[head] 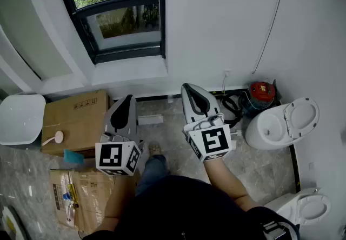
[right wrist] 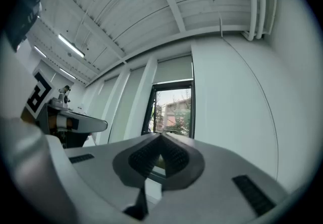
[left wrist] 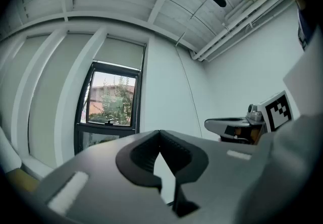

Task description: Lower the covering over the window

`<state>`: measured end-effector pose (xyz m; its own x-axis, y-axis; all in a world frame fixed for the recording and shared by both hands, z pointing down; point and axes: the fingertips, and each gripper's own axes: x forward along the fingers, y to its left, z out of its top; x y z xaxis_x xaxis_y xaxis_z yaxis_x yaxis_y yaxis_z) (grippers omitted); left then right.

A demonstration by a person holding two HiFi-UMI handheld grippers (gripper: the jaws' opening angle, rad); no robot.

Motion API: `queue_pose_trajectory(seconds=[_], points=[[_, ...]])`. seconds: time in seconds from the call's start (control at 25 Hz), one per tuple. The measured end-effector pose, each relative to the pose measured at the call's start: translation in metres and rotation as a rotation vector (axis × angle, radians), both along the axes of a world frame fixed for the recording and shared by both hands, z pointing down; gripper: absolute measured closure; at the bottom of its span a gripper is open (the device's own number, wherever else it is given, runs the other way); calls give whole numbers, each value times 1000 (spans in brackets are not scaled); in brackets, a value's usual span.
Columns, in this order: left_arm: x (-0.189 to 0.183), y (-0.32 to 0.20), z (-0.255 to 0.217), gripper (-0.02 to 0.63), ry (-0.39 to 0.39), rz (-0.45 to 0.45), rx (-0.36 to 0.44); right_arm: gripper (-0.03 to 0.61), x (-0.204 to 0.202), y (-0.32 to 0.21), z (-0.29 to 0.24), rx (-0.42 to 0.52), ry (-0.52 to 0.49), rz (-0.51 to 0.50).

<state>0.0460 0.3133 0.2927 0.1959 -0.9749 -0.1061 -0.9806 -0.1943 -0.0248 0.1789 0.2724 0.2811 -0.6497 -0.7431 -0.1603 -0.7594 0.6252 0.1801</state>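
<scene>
Both grippers are held out in front of the person, nearly level, well apart from the wall. The left gripper (head: 128,98) has its jaws fully closed with nothing between them. The right gripper (head: 188,88) is the same, pads together and empty. The marker cubes (head: 117,157) carry black-and-white square patterns only, no readable text.

On the floor to the left, a cardboard box (head: 75,117) has small printed symbols on top, too small to read. A second flattened carton (head: 75,193) closer in has coloured print that is also illegible. To the right are two white toilets (head: 281,122) and a red device (head: 261,92) with black cables by the wall. No brand can be made out on any of them.

Farther off is the black-framed window (head: 121,14) above a white sill (head: 127,71). The covering is a pale roller blind (left wrist: 118,51), sitting up across the top of the window opening, with most of the glass below it bare. A thin cord (head: 273,17) hangs on the wall right of the window. I cannot tell whether it drives the blind.

Step, as judged: approach only, nothing is grasped and the blind is not yet lowered. The next move calls for going forward and up, opening one gripper's jaws, and closing them on the blind's bottom edge or its pull cord. Then pull straight down, keeping the pull even so the blind doesn't skew.
</scene>
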Motion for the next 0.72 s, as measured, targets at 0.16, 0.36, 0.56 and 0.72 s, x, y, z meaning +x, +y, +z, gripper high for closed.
queue_pose_trajectory(seconds=[0.16, 0.36, 0.56, 0.72], points=[[-11, -17, 6, 604, 11, 1, 2, 566, -8, -15, 1, 2, -13, 8], [-27, -50, 13, 604, 6, 24, 7, 566, -31, -48, 17, -45, -22, 4], [-59, -101, 21, 604, -1, 67, -16, 566, -73, -98, 24, -62, -31, 3], [-102, -144, 26, 603, -4, 81, -24, 565, -118, -135, 26, -63, -21, -6]])
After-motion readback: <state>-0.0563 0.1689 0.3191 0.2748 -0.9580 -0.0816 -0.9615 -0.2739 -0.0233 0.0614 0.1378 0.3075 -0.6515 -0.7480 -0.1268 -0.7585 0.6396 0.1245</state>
